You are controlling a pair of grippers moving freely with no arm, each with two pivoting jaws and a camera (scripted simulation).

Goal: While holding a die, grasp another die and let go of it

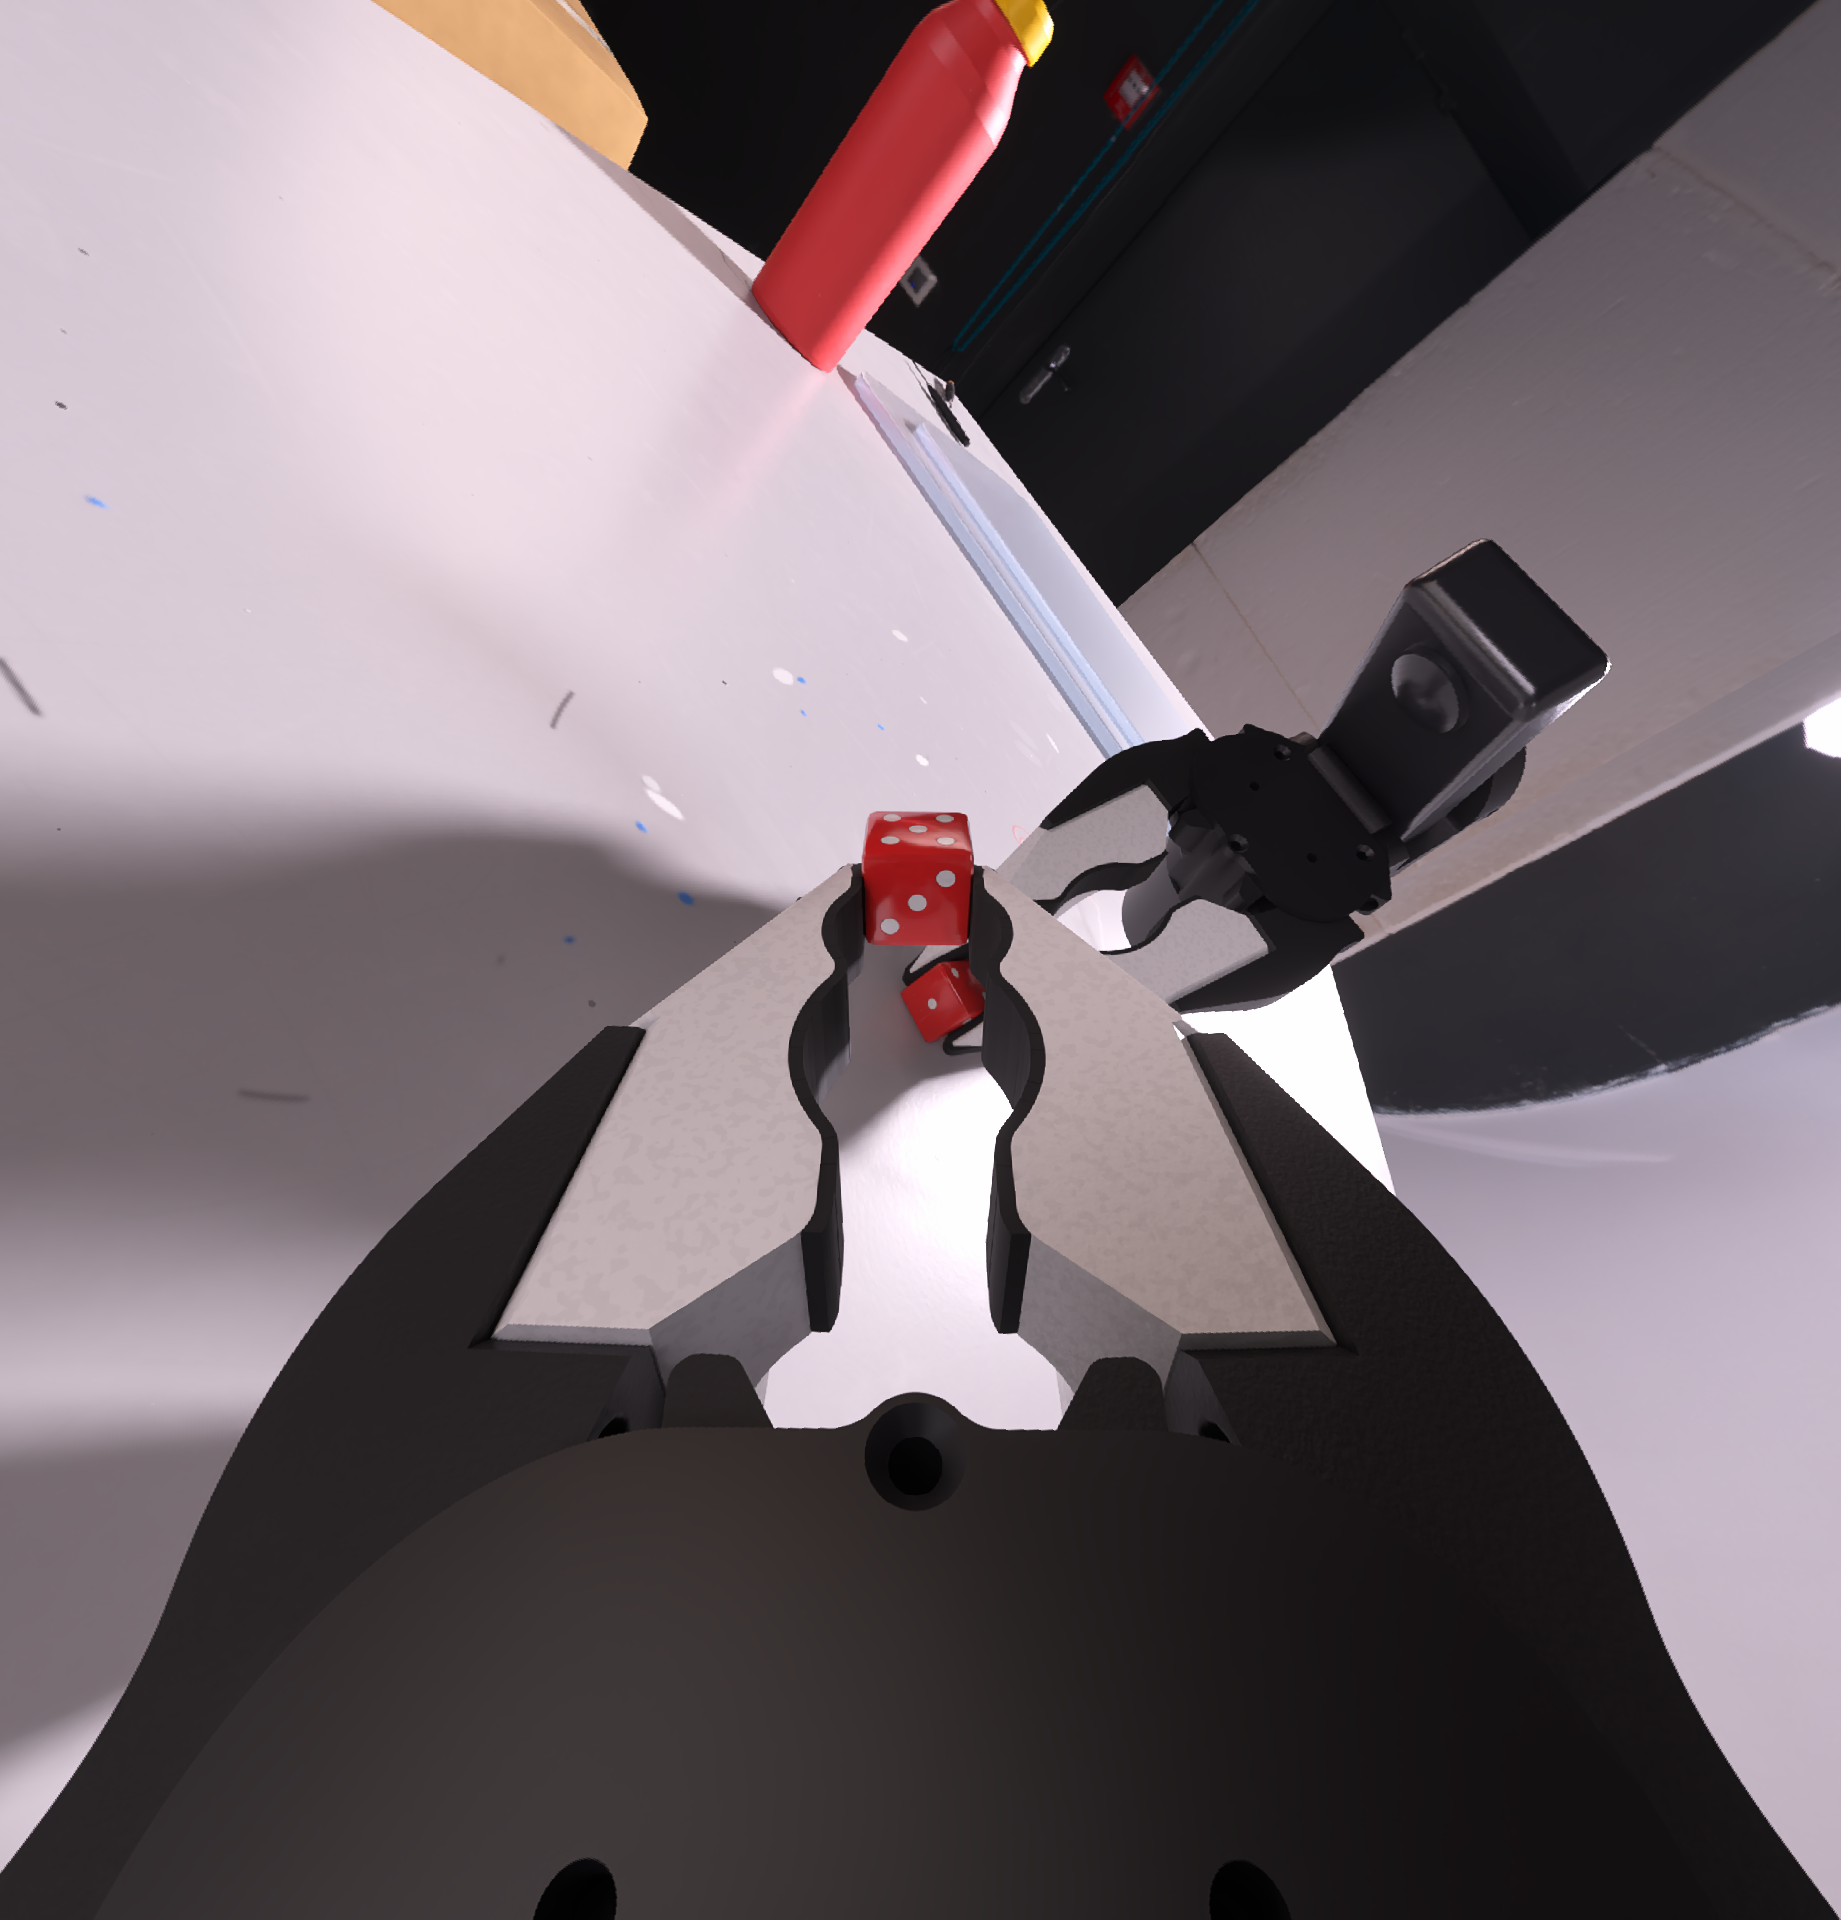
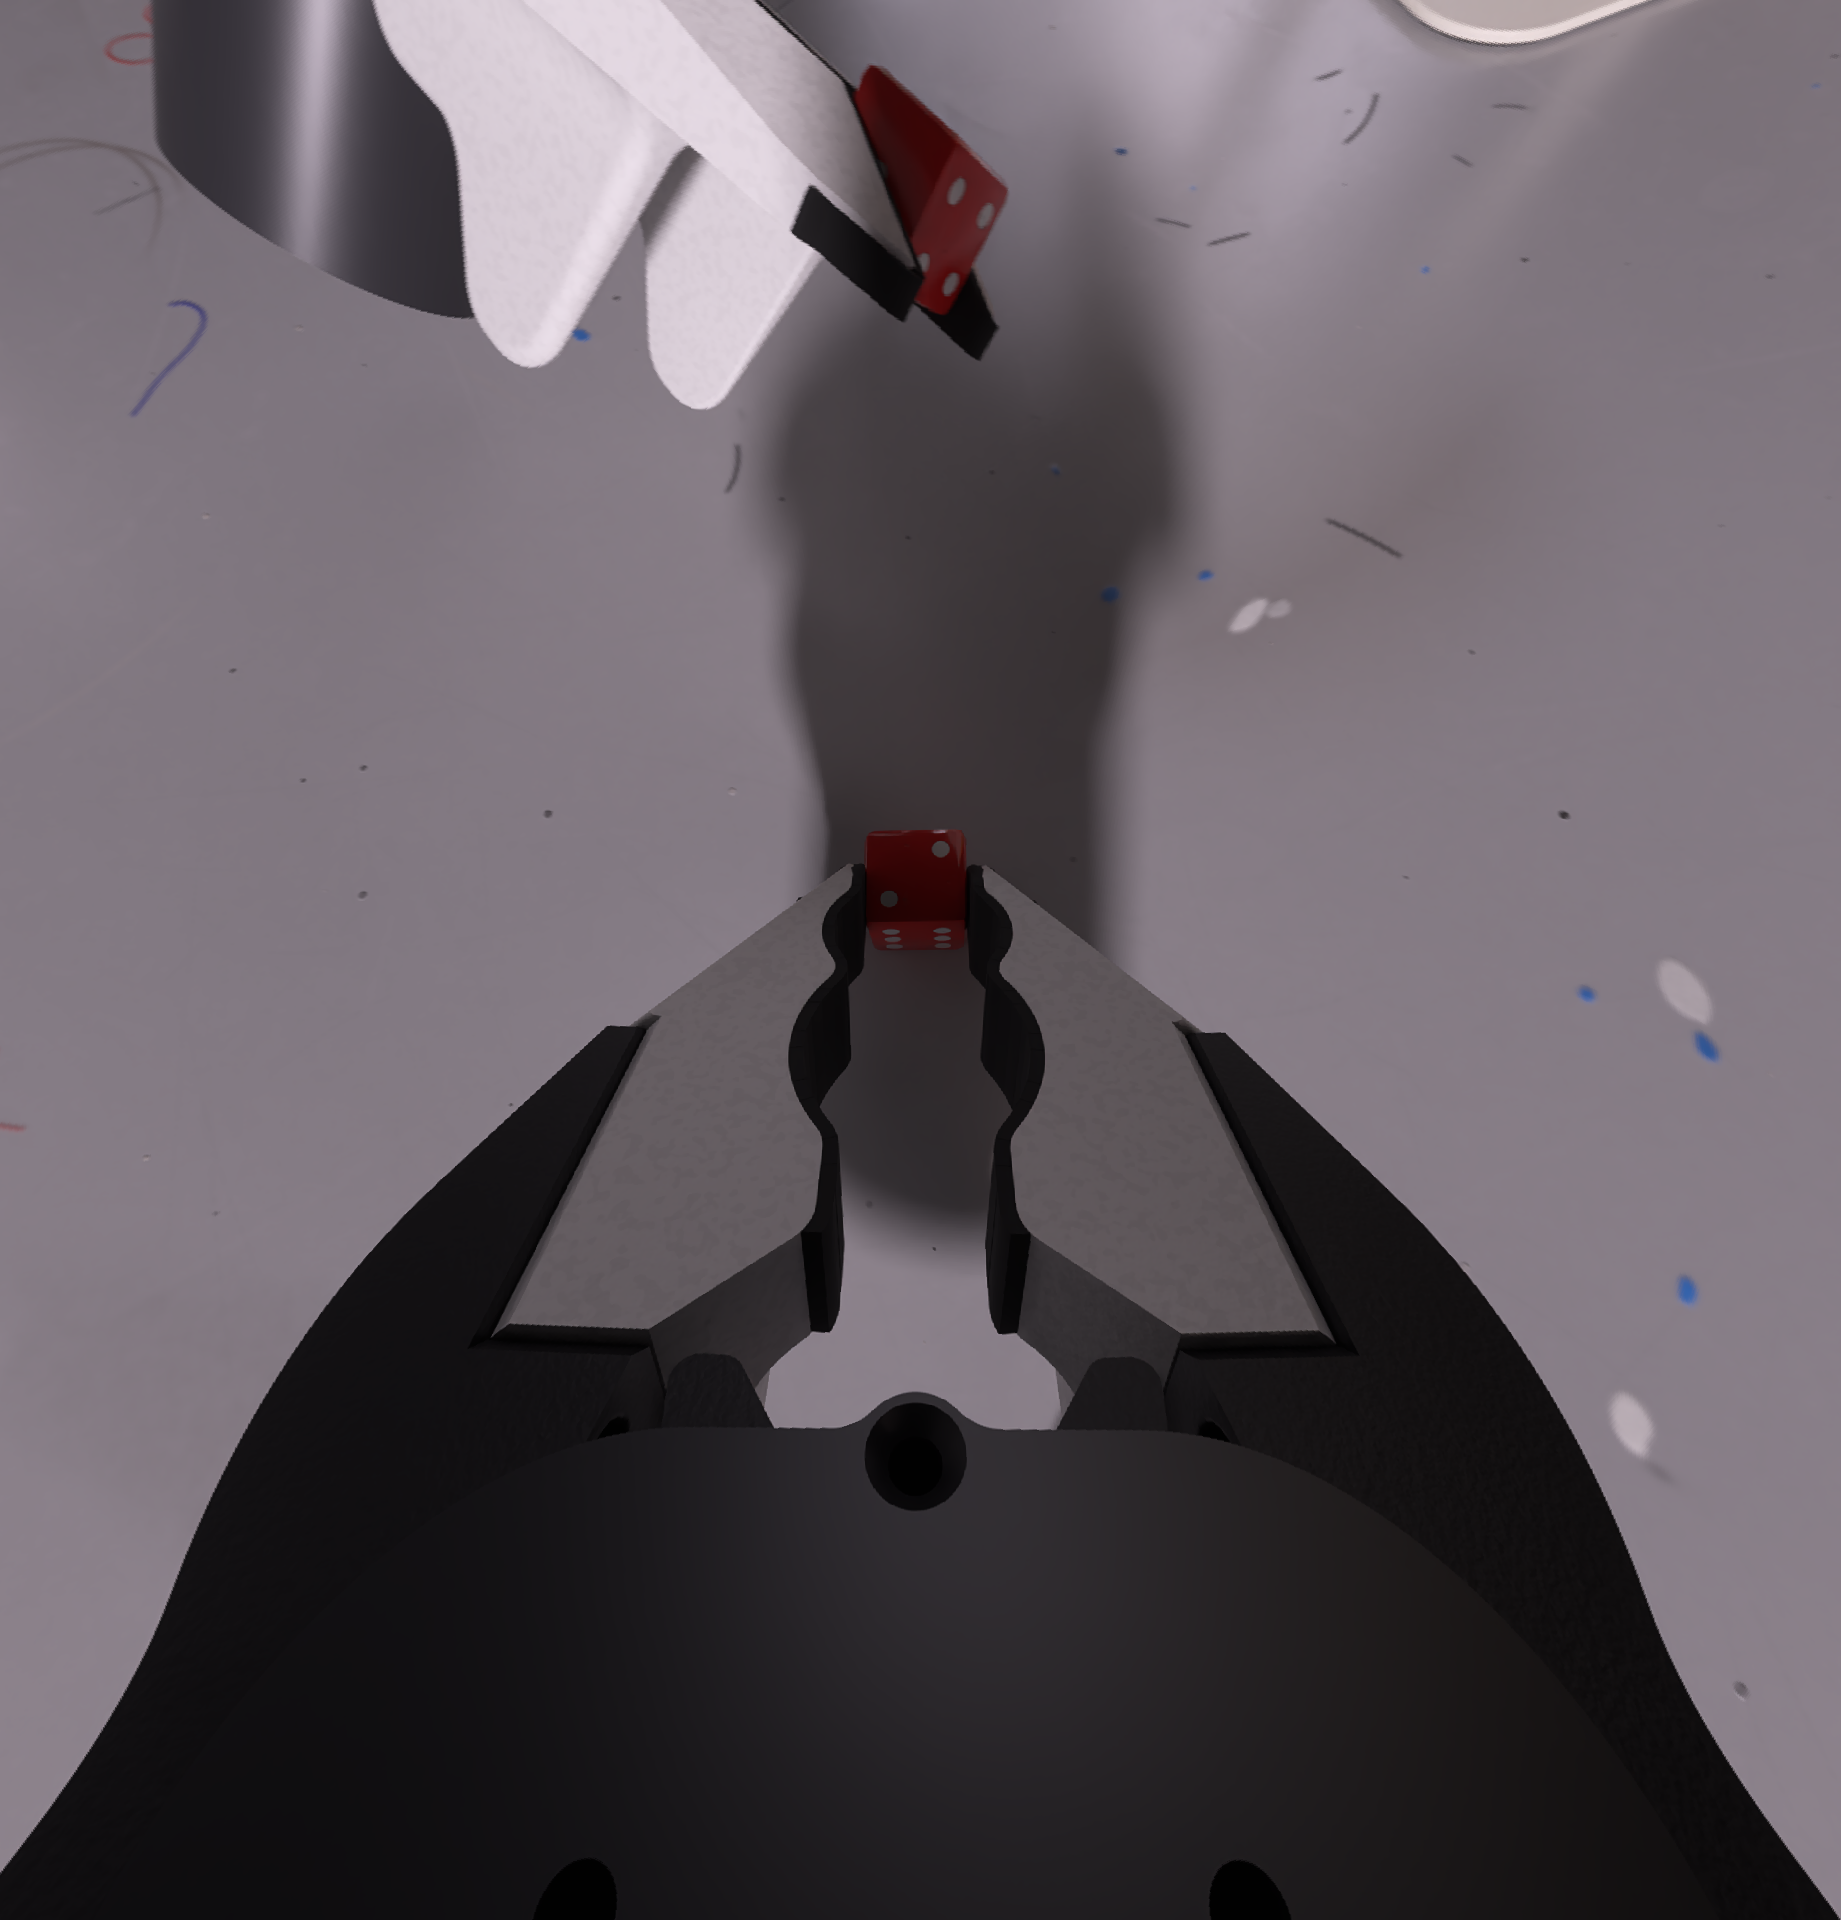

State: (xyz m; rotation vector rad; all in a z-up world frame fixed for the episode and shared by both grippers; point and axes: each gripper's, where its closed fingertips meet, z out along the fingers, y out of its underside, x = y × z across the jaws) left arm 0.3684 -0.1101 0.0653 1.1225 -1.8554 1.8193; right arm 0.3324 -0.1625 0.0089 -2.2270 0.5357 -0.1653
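My left gripper [image 1: 916, 883] is shut on a red die with white dots [image 1: 916, 878], pinched between its fingertips above the white table [image 1: 376, 520]. My right gripper [image 2: 916, 894] is shut on a second red die [image 2: 916, 888] at its fingertips, low over the table. In the left wrist view the second die [image 1: 942, 1000] shows just below the first, with the right gripper's body [image 1: 1269, 831] to the right. In the right wrist view the left gripper [image 2: 926, 291] and its die [image 2: 947, 208] hang at the top. The two dice are close but apart.
A red bottle with a yellow cap [image 1: 895, 177] stands at the table's far edge [image 1: 1009, 561]. A tan box [image 1: 552, 73] sits to its left. A white rounded object [image 2: 1498, 16] lies at the top right of the right wrist view. The tabletop [image 2: 376, 727] bears small specks and pen marks.
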